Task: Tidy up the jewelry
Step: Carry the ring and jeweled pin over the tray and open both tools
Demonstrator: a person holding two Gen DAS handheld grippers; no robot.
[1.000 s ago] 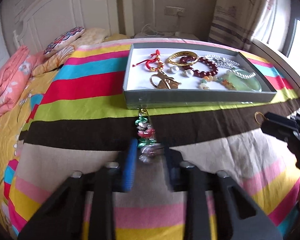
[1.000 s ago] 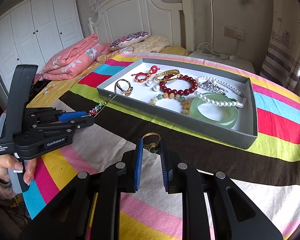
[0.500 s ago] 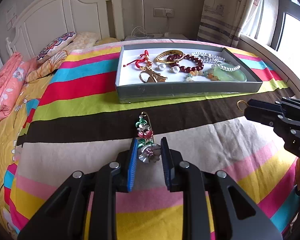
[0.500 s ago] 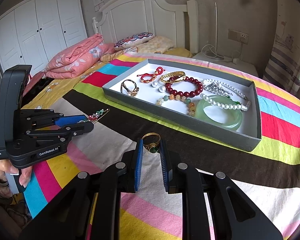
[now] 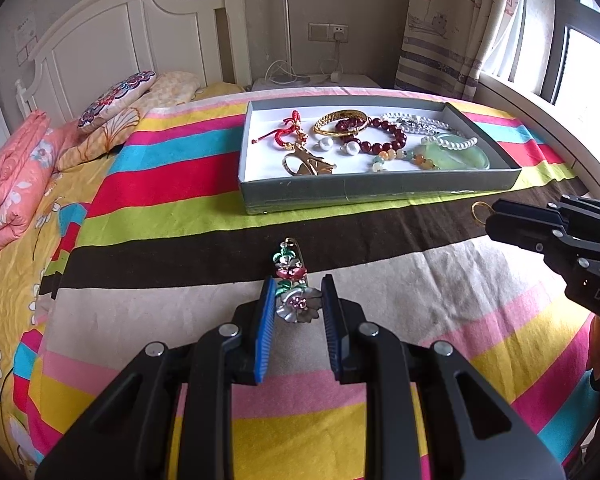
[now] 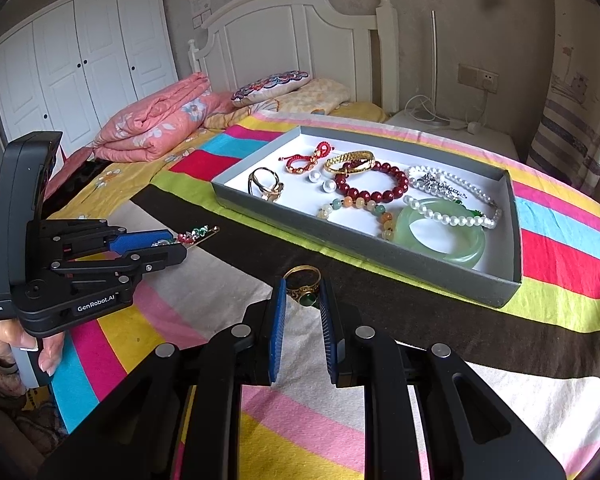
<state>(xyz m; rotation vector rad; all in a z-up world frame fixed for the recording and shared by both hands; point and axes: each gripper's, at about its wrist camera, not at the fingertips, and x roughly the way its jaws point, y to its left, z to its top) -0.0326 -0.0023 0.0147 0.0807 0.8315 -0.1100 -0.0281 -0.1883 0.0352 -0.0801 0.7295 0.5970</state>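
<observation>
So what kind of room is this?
Most likely a bedroom: a white wooden headboard, a white panelled wardrobe and a folded pink floral quilt on a bed under a striped multicolour bedspread.

A home bedroom: bed (image 6: 380,360), headboard (image 6: 284,28), wardrobe (image 6: 80,64).

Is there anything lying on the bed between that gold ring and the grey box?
Nothing: in the right wrist view only bare striped bedspread separates the gold ring from the grey box.
</observation>
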